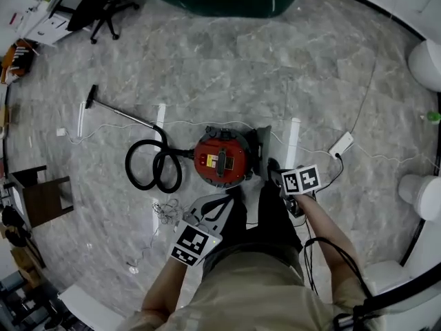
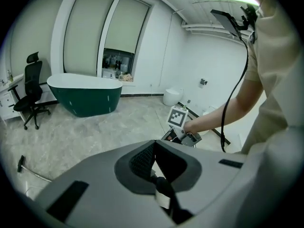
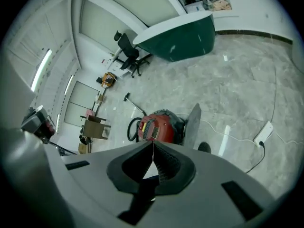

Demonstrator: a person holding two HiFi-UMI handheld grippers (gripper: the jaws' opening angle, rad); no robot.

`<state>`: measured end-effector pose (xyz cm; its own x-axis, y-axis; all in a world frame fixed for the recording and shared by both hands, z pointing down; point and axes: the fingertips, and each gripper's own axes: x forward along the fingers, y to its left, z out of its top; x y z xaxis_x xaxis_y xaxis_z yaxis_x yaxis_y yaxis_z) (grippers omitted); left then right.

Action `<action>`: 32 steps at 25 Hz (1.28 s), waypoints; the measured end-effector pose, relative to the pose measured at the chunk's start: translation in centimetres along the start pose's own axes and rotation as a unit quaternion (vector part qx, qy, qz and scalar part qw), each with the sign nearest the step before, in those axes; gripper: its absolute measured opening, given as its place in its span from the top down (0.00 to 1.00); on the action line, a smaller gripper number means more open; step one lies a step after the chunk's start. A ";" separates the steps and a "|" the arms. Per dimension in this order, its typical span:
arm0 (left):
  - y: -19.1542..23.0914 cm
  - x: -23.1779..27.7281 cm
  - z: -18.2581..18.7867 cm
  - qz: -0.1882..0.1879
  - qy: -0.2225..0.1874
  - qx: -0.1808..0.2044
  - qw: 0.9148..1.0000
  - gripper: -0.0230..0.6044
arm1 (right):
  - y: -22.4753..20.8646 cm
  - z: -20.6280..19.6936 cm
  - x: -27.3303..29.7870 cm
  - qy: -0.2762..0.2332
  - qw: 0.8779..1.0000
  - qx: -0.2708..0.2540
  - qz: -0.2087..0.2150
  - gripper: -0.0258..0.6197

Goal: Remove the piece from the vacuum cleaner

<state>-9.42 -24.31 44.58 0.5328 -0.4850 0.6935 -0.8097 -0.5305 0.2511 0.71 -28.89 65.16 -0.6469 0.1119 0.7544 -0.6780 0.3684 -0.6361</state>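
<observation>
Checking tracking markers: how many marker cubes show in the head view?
2: one cube low and left of centre, the other cube just right of the red vacuum cleaner. None appears hidden.

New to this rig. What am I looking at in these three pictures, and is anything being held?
There is no robot arm here. A person stands on a marble floor with a hand-held two-jaw gripper in each hand. The head view comes from a camera on the person's head, looking steeply down. The other two pictures come from cameras riding on the left gripper and the right gripper, each looking along its own jaws. On the floor sits a red vacuum cleaner. Its black hose is coiled beside it, and a grey panel stands upright close by. A dark green bathtub stands farther off. Both grippers have their jaws together with nothing between them, so nothing is held.
</observation>
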 end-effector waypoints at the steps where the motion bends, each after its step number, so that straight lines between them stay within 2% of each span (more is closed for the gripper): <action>1: 0.1 0.6 -0.4 -0.001 0.007 -0.005 1.000 0.96 | -0.9 -0.2 1.0 0.013 1.000 0.010 0.004 0.96; 8: 1.1 4.4 -3.9 -0.007 0.033 -0.049 0.998 0.96 | -6.3 -1.1 7.7 0.061 0.996 0.063 0.005 0.96; 12: 1.6 6.3 -6.4 -0.017 0.049 -0.073 0.996 0.96 | -8.1 -1.4 11.0 0.055 0.992 0.108 0.017 0.96; 17: 2.6 8.4 -9.0 -0.011 0.048 -0.101 0.994 0.96 | -9.8 -1.9 14.4 0.047 0.990 0.119 0.054 0.96; 20: 2.4 9.6 -11.3 -0.019 0.059 -0.118 0.991 0.96 | -11.6 -2.2 15.8 0.039 0.991 0.124 0.044 0.96; 23: 2.2 10.6 -13.2 -0.028 0.072 -0.132 0.988 0.96 | -13.2 -2.7 16.8 0.041 0.992 0.115 0.015 0.95; 25: 1.9 11.1 -14.1 -0.033 0.076 -0.145 0.986 0.96 | -13.5 -3.3 17.5 0.051 0.992 0.111 0.017 0.75; 28: 1.6 11.8 -15.4 -0.038 0.082 -0.158 0.983 0.96 | -13.0 -3.4 18.9 0.054 0.990 0.122 0.043 0.47; 30: 1.5 11.9 -16.3 -0.039 0.085 -0.166 0.982 0.96 | -12.8 -3.3 19.8 0.056 0.991 0.116 0.041 0.45; 32: 1.6 12.0 -17.0 -0.038 0.086 -0.172 0.981 0.96 | -13.3 -2.9 20.7 0.055 0.994 0.096 0.016 0.45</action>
<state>-8.56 -19.13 64.78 0.5690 -0.3134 0.7603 -0.8204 -0.2803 0.4984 -2.64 -28.78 89.65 -0.6341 0.2238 0.7402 -0.7193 0.1806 -0.6708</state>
